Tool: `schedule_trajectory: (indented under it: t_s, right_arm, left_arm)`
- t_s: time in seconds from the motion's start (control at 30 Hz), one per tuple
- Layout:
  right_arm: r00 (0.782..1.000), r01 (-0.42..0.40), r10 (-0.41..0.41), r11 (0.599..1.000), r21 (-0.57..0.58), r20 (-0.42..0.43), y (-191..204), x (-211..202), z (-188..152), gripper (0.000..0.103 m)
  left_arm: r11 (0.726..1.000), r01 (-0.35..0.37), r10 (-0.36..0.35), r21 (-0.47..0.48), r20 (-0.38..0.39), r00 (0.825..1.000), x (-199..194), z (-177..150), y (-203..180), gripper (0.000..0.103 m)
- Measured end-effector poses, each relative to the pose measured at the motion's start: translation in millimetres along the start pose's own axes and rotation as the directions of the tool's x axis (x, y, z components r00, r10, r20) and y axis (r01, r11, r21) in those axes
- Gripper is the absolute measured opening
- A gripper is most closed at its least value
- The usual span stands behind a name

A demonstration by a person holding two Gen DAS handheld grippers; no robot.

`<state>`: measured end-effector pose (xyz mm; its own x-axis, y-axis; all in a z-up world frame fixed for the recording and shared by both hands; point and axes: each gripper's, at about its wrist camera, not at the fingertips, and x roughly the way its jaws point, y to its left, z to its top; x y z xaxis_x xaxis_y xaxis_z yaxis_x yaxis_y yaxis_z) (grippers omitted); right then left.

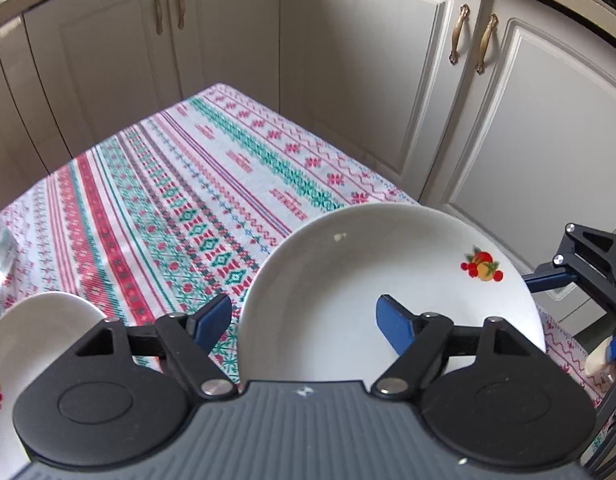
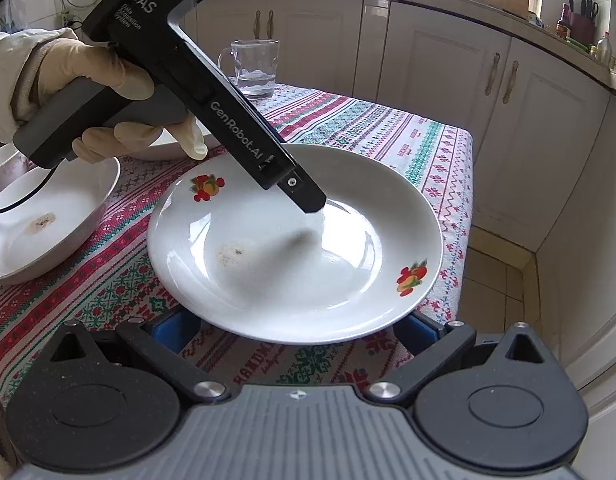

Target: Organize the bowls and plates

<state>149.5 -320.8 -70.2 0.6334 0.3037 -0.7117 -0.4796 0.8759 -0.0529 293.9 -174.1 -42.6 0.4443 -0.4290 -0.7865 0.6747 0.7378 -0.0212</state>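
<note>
Your left claw [image 1: 304, 322] is spread wide, its fingers astride the plate [image 1: 388, 300] rim; your right claw [image 2: 296, 330] is released too, the plate ahead between its fingers; closing unevenly could push the plate off the bench [image 2: 388, 128] edge.

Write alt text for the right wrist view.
A white plate with fruit decals sits on a patterned tablecloth, the left gripper hovering over it. A bowl lies to the left, a glass mug behind.

bowl [image 2: 40, 224] cut off at left edge, right tool's [image 2: 296, 330] fingertips under plate [image 2: 296, 248]
</note>
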Motion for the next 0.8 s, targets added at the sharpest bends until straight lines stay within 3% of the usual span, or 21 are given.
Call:
schedule_trajectory:
  t_s: [0.17, 0.47, 0.6, 0.8]
  right_arm:
    - [0.999, 0.031, -0.031, 0.999, 0.009, 0.013, 6.3, -20.6, -0.4, 0.103]
    - [0.991, 0.044, -0.048, 0.999, 0.032, 0.124, 32.5, -67.4, 2.3, 0.103]
    - [0.985, 0.037, -0.046, 0.998, 0.056, 0.169, 47.7, -78.7, 2.4, 0.103]
    - [0.979, -0.007, -0.011, 0.996, 0.086, 0.205, 68.9, -85.8, -0.8, 0.103]
  left_arm:
    - [1.000, -0.025, 0.025, -0.003, 0.056, 0.998, -29.0, -2.7, -1.5, 0.082]
    - [0.997, -0.072, 0.074, -0.016, 0.181, 0.981, -103.1, -29.5, -12.2, 0.084]
    - [0.993, -0.112, 0.119, -0.042, 0.230, 0.966, -137.1, -62.1, -20.2, 0.089]
    - [0.978, -0.182, 0.201, -0.103, 0.226, 0.953, -172.5, -128.9, -30.5, 0.089]
